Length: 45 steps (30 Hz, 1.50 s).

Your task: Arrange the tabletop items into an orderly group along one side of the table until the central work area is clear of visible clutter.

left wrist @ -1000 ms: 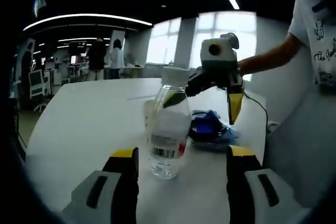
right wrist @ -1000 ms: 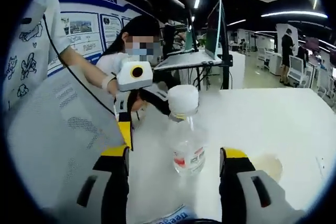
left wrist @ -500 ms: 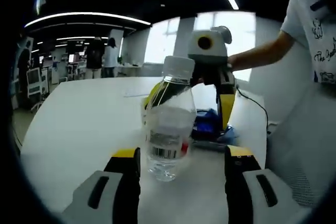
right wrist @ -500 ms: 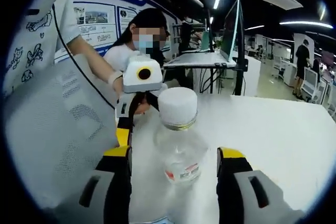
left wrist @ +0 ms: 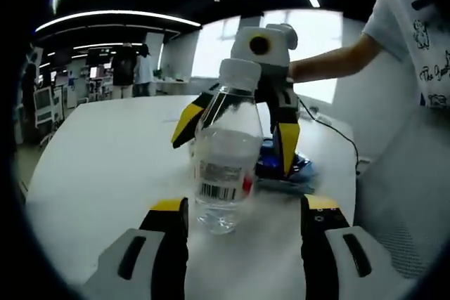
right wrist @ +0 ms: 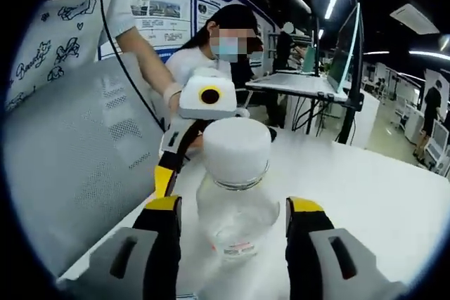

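My left gripper (left wrist: 239,219) sits low in the left gripper view with its jaws spread wide and nothing between the pads, and the clear water bottle (left wrist: 226,156) stands upright on the white surface (left wrist: 105,152) just beyond them, at frame centre. Compared with a second ago the bottle looms larger here and my right gripper (left wrist: 232,128), coming in behind it from the upper middle, has dropped over it, so its yellow-tipped jaws now straddle the bottle's shoulders on either side. In the right gripper view the same bottle (right wrist: 235,187) has grown to fill the centre, its white cap (right wrist: 236,151) above the level of my jaw tips and its body between them; the right gripper (right wrist: 232,209) is open too, the pads near the bottle's sides, though I cannot tell whether either one touches it. My left gripper (right wrist: 184,145) shows beyond the bottle, upper middle of that frame. A blue packet (left wrist: 281,166) lies on the surface behind the bottle, right of centre in the left gripper view. I judge that the approach is nearly finished: the right gripper is lined up to close on the bottle, which is not yet grasped, so the clearing of the central area is still ahead.
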Motion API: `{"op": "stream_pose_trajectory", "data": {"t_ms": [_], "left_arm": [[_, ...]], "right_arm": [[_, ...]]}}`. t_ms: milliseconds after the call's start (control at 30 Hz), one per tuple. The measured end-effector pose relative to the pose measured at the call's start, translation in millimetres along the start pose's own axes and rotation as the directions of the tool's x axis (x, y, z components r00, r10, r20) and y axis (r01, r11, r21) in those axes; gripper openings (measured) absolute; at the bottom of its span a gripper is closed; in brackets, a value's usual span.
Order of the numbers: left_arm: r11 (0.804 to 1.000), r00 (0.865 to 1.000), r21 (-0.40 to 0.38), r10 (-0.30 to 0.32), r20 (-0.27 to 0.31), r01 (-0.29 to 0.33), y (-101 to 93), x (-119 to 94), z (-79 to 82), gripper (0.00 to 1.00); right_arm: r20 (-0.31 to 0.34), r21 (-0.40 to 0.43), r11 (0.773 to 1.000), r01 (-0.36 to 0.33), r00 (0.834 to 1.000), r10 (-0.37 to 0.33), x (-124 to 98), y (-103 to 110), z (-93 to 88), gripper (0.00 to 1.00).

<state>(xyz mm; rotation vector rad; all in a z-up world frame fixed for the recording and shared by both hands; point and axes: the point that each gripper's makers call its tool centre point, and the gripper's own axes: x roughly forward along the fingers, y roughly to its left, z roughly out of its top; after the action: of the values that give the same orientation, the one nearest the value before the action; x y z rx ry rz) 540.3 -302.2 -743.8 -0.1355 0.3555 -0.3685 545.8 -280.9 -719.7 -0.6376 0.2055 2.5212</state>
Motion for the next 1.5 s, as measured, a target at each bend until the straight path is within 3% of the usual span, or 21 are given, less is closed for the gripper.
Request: {"op": "stream_pose_trajectory", "data": {"t_ms": [267, 733, 1067, 1500], "left_arm": [[1.0, 1.0, -0.027, 0.012, 0.0, -0.012, 0.5, 0, -4.1, 0.62], [0.999, 1.0, -0.052, 0.006, -0.004, -0.006, -4.6, 7, -9.9, 0.62], [0.998, 1.0, -0.065, 0.006, 0.006, -0.006, -4.5, 9, -8.6, 0.62], [0.997, 1.0, -0.077, 0.015, 0.009, -0.014, -1.1, 8, -9.2, 0.61]], "right_arm": [[0.001, -0.018, 0.999, -0.048, 0.999, 0.048, 7, 5, -4.9, 0.53], [0.049, -0.002, 0.999, -0.054, 0.997, 0.054, 13, 3, -9.3, 0.44], [0.054, -0.009, 1.0, -0.025, 0.998, 0.025, 12, 0, -8.8, 0.42], [0.09, 0.048, 0.997, 0.053, 0.994, -0.057, 13, -3, -5.8, 0.39]]}}
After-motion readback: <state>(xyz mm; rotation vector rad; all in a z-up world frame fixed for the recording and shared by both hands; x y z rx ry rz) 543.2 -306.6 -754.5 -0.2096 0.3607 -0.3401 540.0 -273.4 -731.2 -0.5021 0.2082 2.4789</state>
